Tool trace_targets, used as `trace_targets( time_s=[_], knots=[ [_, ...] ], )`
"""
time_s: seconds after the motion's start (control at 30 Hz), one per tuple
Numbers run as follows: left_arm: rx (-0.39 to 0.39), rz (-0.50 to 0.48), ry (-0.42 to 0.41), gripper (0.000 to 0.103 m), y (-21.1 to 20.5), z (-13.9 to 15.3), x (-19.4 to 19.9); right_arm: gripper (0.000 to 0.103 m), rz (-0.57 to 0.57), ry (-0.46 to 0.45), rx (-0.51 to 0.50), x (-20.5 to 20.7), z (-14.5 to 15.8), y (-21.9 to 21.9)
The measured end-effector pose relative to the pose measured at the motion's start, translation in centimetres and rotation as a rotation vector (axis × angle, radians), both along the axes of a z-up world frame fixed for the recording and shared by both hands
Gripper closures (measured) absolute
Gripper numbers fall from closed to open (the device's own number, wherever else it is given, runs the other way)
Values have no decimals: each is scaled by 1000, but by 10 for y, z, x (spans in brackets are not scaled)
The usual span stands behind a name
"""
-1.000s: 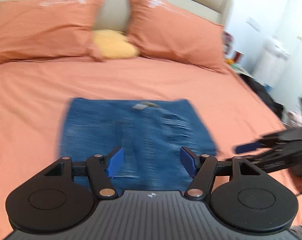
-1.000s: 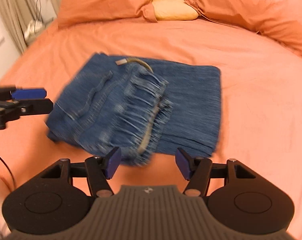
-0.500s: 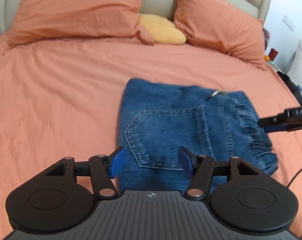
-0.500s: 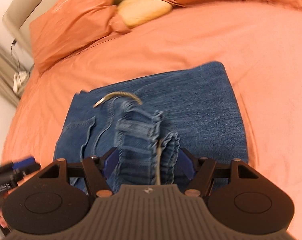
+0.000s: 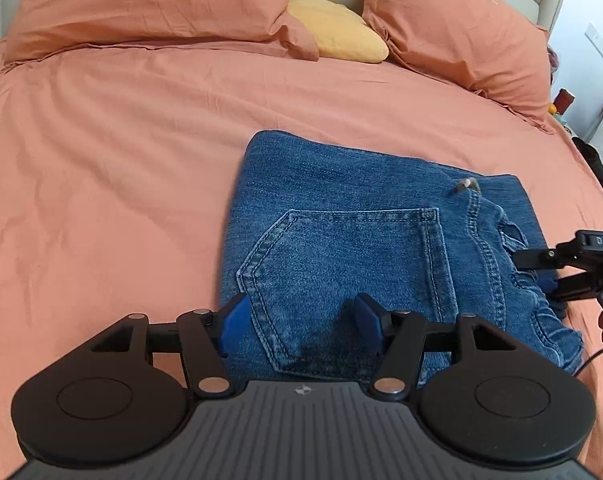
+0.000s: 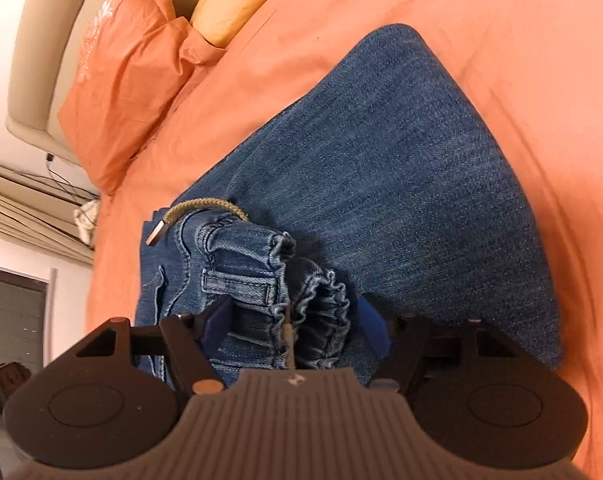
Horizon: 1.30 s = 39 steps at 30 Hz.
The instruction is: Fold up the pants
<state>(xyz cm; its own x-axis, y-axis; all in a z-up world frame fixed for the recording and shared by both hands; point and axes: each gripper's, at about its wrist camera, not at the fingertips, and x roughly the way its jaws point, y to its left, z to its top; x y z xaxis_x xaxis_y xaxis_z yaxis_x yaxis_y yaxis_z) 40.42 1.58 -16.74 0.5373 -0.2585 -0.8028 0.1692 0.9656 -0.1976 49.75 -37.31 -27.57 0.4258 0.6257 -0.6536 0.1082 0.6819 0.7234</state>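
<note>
The blue denim pants (image 5: 341, 240) lie folded in a block on the orange bed, back pocket up, ruffled waistband at the right. My left gripper (image 5: 301, 316) is open, its blue pads either side of the pocket's lower corner at the near edge. My right gripper (image 6: 293, 320) is open with the bunched waistband (image 6: 285, 280) between its pads; it also shows in the left wrist view (image 5: 549, 276) at the waistband's right edge. A khaki drawstring (image 6: 197, 210) with a metal tip curls off the waistband.
The orange bedsheet (image 5: 101, 160) spreads all round the pants. Two orange pillows (image 5: 141, 0) and a yellow cushion (image 5: 337, 32) lie against the beige headboard. A dark object (image 5: 597, 164) sits off the bed's right side. Curtains and a cable (image 6: 41, 188) are by the far side.
Both grippers have dropped closer to the pants. The right gripper moved onto the waistband, which now sits between its pads. The pants look the same shape.
</note>
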Motion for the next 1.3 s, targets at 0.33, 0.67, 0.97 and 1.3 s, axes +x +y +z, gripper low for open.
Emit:
trace_targets(
  time_s=[0.33,0.67,0.97,1.3],
  knots=[
    [6,28,-29,37,5,17,-10,91,40,-120,-60,-12,52,14],
    [10,127,-128,37,26,58,-23,95,217,-401,-185,15,239,125],
    [-49,108,-125,37,25,54,-18,97,114,-373,-242,31,264,92],
    [-68,7,-102,42,-12,20,15,98,-101,-138,-270,28,125,-47]
  ],
)
